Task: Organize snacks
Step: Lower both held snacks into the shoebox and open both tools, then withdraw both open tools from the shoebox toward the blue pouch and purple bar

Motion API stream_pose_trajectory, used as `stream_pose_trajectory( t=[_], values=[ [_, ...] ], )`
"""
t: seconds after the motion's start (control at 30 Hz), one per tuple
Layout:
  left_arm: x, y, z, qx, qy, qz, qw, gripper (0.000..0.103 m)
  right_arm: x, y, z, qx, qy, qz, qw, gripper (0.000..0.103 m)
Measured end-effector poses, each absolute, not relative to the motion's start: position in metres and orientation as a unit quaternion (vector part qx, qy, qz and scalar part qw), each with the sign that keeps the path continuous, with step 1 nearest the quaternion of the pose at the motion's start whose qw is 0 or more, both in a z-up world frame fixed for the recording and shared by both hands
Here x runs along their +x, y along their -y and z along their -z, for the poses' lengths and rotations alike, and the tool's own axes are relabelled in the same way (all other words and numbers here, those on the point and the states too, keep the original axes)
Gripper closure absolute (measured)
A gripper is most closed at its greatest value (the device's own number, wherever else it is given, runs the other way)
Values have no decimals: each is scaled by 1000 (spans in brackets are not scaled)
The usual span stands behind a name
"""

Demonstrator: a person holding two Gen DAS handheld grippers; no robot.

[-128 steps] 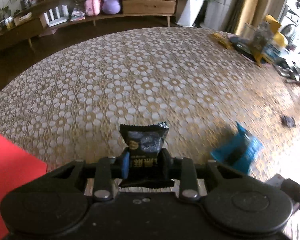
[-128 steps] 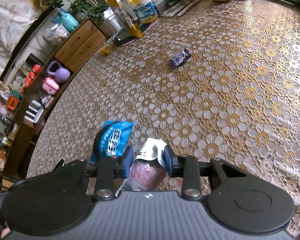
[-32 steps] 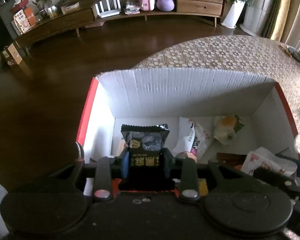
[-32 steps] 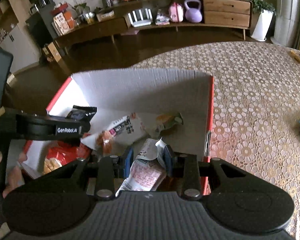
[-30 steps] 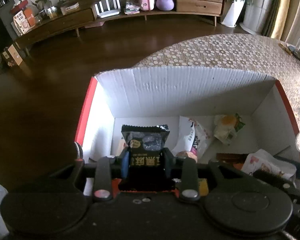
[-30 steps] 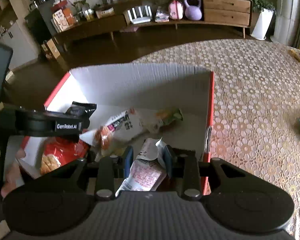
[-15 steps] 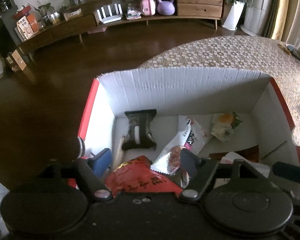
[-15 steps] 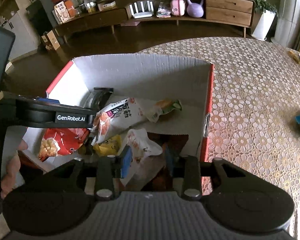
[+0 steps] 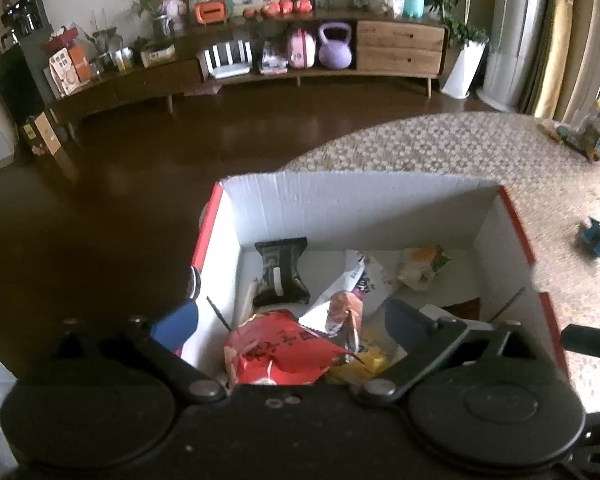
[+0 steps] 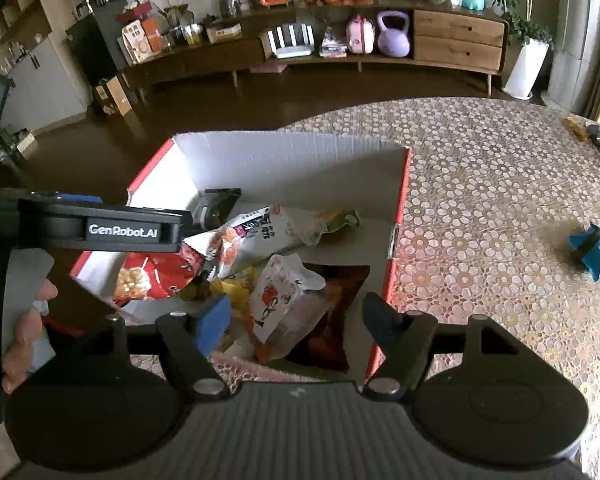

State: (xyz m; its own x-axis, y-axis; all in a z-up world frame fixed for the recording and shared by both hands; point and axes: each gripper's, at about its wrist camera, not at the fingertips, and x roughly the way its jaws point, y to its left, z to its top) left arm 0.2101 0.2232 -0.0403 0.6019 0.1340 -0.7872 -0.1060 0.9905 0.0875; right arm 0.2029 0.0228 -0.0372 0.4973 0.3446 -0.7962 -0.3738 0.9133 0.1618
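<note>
A red cardboard box with white inside walls (image 9: 352, 196) (image 10: 284, 152) stands at the table's edge and holds several snack packets. The black packet (image 9: 281, 270) (image 10: 216, 206) lies at its far left. A red bag (image 9: 280, 350) (image 10: 156, 274), a white-and-red packet (image 9: 350, 296) (image 10: 252, 236) and a green-orange packet (image 9: 422, 266) (image 10: 336, 220) lie inside too. The white packet (image 10: 286, 294) rests on the pile at the near side. My left gripper (image 9: 288, 320) is open and empty above the box. My right gripper (image 10: 292, 318) is open and empty above the near right corner.
A blue snack packet (image 9: 594, 238) (image 10: 592, 248) lies on the gold lace tablecloth (image 10: 500, 184) to the right of the box. A dark wooden floor and a long low sideboard (image 10: 340, 52) lie beyond the table. More items sit at the table's far right (image 9: 588, 136).
Both grippers opened wide. The black packet dropped from the left gripper to the box's far left. The white packet dropped from the right gripper onto the pile. Both grippers pulled back slightly.
</note>
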Motion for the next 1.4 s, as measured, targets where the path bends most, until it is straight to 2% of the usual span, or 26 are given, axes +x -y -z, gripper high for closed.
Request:
stream_pose_trajectory(
  t=[0.07, 0.17, 0.73, 1.4],
  values=[
    [202, -222, 34, 13, -432, -62, 899, 0, 196, -18, 31, -17, -451, -206, 868, 29],
    [190, -217, 25, 13, -419, -54, 906, 0, 185, -11, 20, -19, -437, -204, 876, 22],
    [125, -153, -29, 1, -364, 7, 931, 0, 118, 73, -34, 10, -387, -188, 902, 21],
    [131, 5, -23, 37, -360, 117, 925, 0, 119, 242, -37, 43, -365, -88, 926, 21]
  ],
)
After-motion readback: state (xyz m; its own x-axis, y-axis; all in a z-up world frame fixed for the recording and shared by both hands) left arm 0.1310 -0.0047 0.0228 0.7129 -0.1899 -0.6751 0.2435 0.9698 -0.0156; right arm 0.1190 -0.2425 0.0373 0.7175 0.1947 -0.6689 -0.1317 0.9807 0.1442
